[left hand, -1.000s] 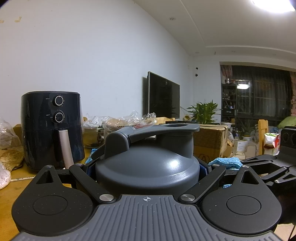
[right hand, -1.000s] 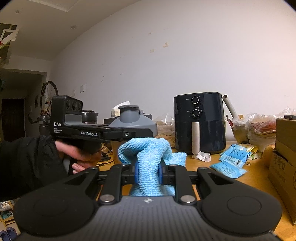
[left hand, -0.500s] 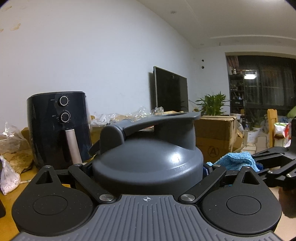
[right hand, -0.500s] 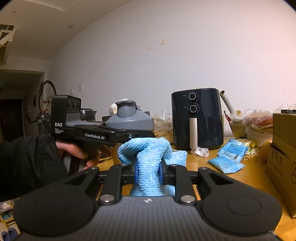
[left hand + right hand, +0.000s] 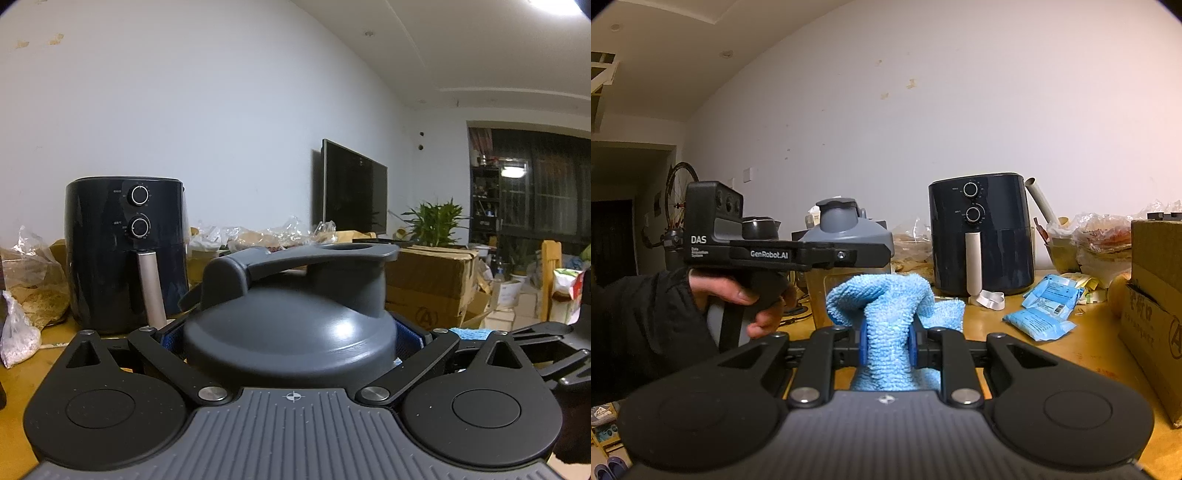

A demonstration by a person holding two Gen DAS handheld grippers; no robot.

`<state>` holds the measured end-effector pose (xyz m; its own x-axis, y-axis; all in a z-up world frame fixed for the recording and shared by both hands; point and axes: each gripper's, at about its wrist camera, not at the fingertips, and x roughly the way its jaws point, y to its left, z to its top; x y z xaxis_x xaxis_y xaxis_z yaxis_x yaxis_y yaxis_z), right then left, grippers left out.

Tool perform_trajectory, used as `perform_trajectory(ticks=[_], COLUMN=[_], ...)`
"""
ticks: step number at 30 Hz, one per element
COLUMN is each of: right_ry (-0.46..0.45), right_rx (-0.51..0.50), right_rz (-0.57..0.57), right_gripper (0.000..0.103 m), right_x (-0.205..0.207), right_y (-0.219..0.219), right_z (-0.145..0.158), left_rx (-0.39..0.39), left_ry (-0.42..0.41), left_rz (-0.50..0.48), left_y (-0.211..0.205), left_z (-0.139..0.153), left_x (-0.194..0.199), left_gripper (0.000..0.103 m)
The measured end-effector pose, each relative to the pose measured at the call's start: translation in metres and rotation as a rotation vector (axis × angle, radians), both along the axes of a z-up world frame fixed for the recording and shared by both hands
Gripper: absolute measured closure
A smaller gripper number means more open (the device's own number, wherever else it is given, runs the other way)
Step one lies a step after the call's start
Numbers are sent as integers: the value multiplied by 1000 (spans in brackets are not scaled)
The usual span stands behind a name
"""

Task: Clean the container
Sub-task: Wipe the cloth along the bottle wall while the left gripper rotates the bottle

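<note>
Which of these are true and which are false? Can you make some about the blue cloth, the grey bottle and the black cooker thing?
1. The right gripper is pinching a blue cloth. True.
2. The left gripper is empty. False: its jaws are closed around a shaker bottle, just under its grey lid.
3. The air fryer has two round dials on its front. True.
4. The blue cloth is already wiping the bottle. False: in the right wrist view the cloth sits in front of the bottle, and no contact shows.
5. The blue packets lie on the floor. False: they lie on the wooden table, beside the air fryer.
</note>
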<state>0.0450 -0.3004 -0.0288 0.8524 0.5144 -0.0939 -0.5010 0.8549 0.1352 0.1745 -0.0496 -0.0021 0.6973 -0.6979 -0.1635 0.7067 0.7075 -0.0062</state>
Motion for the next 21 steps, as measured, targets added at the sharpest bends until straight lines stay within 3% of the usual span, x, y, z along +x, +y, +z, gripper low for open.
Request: perform_trajectory(ticks=[7, 21], right_ry=[1, 6], right_rx=[0, -5], right_rz=[-2, -7], right_gripper=[84, 84], right_x=[0, 0], right_y=[0, 2], right_z=[-1, -2], left_rx=[-37, -5], left_ry=[24, -19], left_rz=[93, 349], left_y=[-5, -29], left_z=[2, 7], left_x=[-3, -27], left_gripper=[0, 0])
